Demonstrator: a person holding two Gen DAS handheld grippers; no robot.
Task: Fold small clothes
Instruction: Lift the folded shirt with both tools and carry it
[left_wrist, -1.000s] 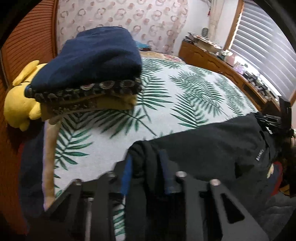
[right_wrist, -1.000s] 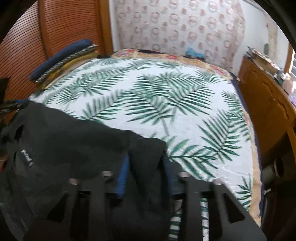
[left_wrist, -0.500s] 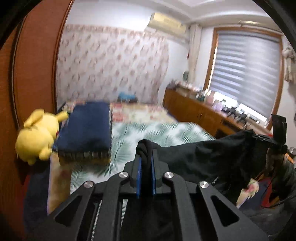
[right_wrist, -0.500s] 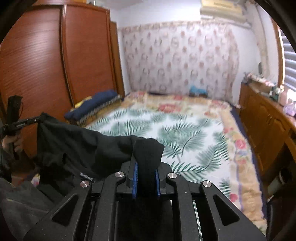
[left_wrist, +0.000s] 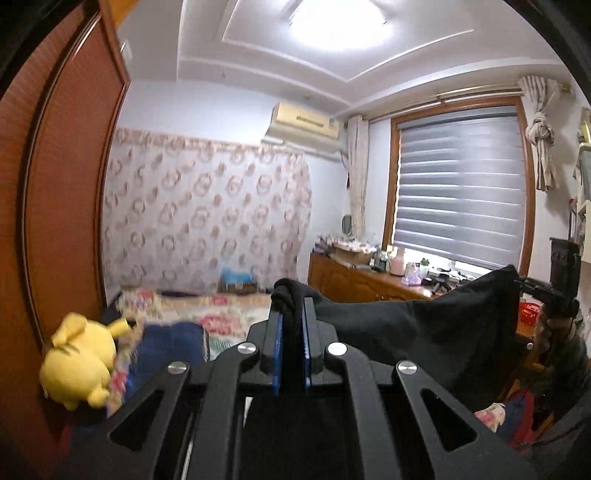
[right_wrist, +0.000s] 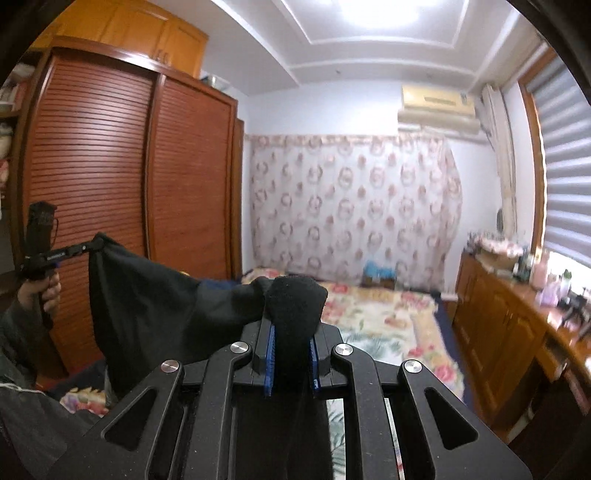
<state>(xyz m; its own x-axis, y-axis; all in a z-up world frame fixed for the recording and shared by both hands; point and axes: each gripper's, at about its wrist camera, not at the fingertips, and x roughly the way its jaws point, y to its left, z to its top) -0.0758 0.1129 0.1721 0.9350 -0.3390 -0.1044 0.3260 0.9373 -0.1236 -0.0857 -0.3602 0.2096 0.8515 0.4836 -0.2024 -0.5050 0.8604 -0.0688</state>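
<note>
Two grippers hold one black garment (left_wrist: 436, 339) stretched in the air between them, clear of the bed (left_wrist: 221, 314).

Left wrist view: the left gripper (left_wrist: 291, 332) has its jaws nearly closed, pinching a bunched corner of the garment that pokes out above the blue pads. From there the cloth runs right as a taut upper edge to the right gripper (left_wrist: 532, 286), seen far right with a hand (left_wrist: 557, 328) on its handle. The body of the cloth hangs below that edge. A yellow plush toy (left_wrist: 77, 365) and a folded navy pile (left_wrist: 170, 347) lie at the bed's left edge, below the garment and apart from it.

Right wrist view: the right gripper (right_wrist: 291, 343) has its jaws closed on a thicker wad of the same cloth (right_wrist: 155, 302), which bulges over the pads. The jaws have just been closing, cloth between them. The cloth slopes up left to the left gripper (right_wrist: 92, 245), held by the other hand (right_wrist: 44, 295) in front of the wardrobe (right_wrist: 122, 184).

Judgement: the garment looks soft, light and limp, probably fleece-like, not slippery or fragile. It sags wherever unsupported, so corner grips along one edge suit it. The wadded right hold may skew the fold unless the edge is kept taut.
</note>
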